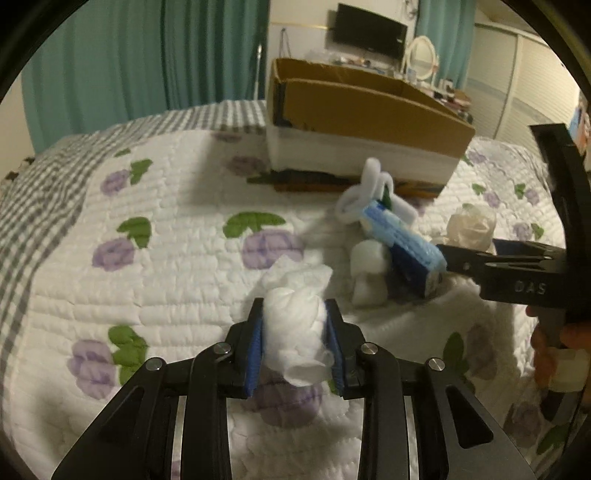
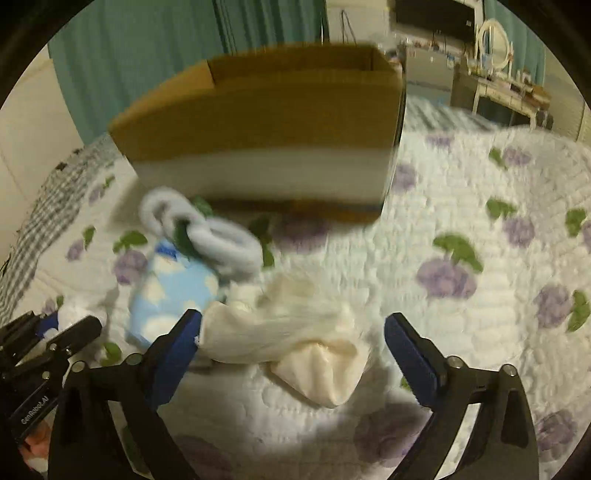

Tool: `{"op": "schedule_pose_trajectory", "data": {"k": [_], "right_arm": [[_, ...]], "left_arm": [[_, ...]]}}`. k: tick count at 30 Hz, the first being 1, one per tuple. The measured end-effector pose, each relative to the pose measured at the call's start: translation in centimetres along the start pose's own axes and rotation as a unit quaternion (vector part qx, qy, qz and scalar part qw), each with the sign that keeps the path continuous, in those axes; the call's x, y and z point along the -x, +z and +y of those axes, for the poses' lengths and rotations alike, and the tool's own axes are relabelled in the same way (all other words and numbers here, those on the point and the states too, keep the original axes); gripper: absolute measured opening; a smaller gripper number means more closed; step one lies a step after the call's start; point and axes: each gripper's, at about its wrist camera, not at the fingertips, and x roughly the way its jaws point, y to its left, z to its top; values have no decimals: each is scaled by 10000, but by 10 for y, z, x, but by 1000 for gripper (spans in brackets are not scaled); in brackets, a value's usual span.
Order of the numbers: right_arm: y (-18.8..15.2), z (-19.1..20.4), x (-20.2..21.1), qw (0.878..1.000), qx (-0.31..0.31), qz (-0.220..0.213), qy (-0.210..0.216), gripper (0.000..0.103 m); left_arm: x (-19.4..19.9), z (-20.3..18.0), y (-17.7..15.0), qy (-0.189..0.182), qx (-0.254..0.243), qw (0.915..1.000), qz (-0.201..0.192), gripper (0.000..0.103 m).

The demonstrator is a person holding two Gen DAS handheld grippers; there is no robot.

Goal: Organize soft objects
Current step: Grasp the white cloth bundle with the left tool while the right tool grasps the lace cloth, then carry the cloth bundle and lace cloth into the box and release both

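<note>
My left gripper (image 1: 294, 314) is shut on a white crumpled soft wad (image 1: 295, 325), held just above the floral quilt (image 1: 177, 258). My right gripper (image 2: 291, 328) is open, its jaws on either side of a cream crumpled cloth (image 2: 295, 332) lying on the quilt; it also shows in the left wrist view (image 1: 471, 221). A blue tissue pack (image 1: 402, 240), a looped white fluffy strip (image 1: 369, 192) and white foam pieces (image 1: 367, 273) lie in a pile between the grippers. The open cardboard box (image 1: 362, 122) stands behind the pile on the bed.
The quilt's grey checked border (image 1: 44, 192) runs along the left bed edge. Teal curtains (image 1: 147, 55) hang behind the bed. A dresser with an oval mirror (image 1: 423, 55) and a wall TV (image 1: 369, 33) are at the back. The left gripper shows at the lower left of the right wrist view (image 2: 44, 350).
</note>
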Motion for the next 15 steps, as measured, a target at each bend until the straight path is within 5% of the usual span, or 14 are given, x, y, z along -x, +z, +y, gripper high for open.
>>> {"op": "schedule_pose_trajectory", "data": {"k": [2, 6, 9, 15], "right_arm": [[-1, 0, -4, 10000, -19, 66, 56, 83], [-3, 6, -1, 9999, 71, 10, 155, 43], [-8, 9, 10, 9998, 27, -124, 163, 28], [-19, 11, 40, 9986, -15, -415, 324, 20]], "left_arm": [[-2, -3, -4, -30, -76, 10000, 26, 30], [-6, -6, -6, -36, -168, 9998, 76, 30], [-6, -3, -7, -54, -110, 9999, 96, 30], [6, -4, -12, -23, -106, 9999, 17, 30]]}}
